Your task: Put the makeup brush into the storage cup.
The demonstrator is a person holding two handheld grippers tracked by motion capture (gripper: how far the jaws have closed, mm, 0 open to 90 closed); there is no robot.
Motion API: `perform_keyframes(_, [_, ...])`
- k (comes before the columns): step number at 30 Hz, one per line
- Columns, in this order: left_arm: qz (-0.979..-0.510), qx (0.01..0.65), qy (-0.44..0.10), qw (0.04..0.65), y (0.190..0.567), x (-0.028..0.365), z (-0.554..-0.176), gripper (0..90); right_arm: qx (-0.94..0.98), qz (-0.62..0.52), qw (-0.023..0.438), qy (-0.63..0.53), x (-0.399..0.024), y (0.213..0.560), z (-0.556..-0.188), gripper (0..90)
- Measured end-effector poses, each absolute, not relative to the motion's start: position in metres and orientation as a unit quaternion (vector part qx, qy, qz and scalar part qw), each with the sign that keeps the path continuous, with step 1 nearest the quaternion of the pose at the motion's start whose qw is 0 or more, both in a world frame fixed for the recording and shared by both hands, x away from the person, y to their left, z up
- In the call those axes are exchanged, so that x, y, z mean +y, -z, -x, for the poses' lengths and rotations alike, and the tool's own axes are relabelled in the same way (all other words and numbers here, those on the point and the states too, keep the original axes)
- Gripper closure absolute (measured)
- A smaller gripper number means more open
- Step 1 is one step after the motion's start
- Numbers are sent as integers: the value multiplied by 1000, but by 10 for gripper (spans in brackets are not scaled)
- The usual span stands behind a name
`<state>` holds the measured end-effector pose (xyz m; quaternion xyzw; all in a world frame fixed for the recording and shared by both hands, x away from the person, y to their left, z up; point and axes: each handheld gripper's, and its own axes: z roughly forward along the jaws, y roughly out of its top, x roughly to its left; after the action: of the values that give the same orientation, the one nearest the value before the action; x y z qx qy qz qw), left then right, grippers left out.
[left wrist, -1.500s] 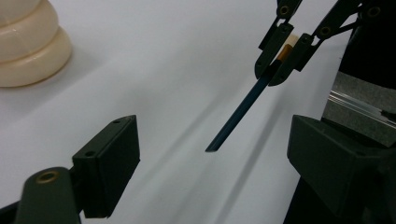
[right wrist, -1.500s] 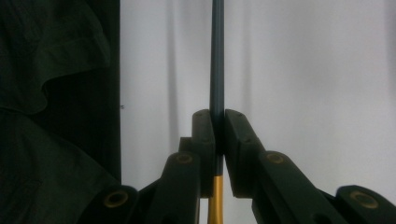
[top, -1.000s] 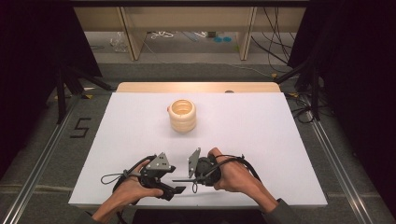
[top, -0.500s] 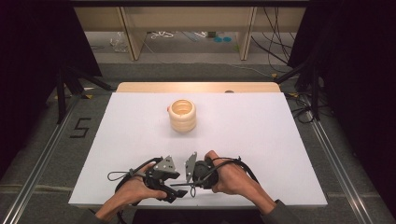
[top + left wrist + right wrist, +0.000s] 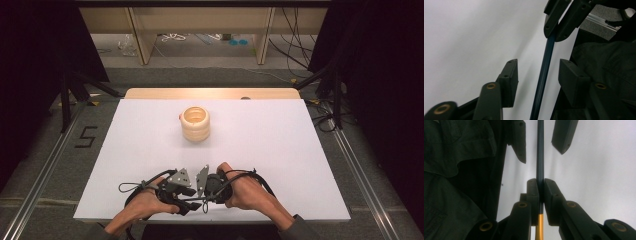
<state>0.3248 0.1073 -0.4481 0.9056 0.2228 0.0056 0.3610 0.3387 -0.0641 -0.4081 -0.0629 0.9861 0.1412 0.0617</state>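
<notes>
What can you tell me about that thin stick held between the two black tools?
The stick is a slim, straight rod, dark blue along most of its length with a yellow-orange stretch at one end, smooth like a pencil or thin brush handle. The right gripper clamps it, jaws closed on the blue part next to the yellow. Its free end runs between the spread jaws of the left gripper, which do not touch it. It is held near the front edge of the white table, between the person's hands.
</notes>
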Motion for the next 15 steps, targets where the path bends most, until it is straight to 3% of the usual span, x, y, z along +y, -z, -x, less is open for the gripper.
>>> perform_keyframes(4, [-912,208,-15,353,447,107,-326,579,985,71,62,-142,-64,409,-339,835])
perform_keyframes(7, [-907,212,11,364,449,105,-324,645,984,77,60,-147,-63,409,-339,835])
perform_keyframes(15, [-907,208,17,366,449,105,-324,695,983,88,61,-149,-62,409,-340,835])
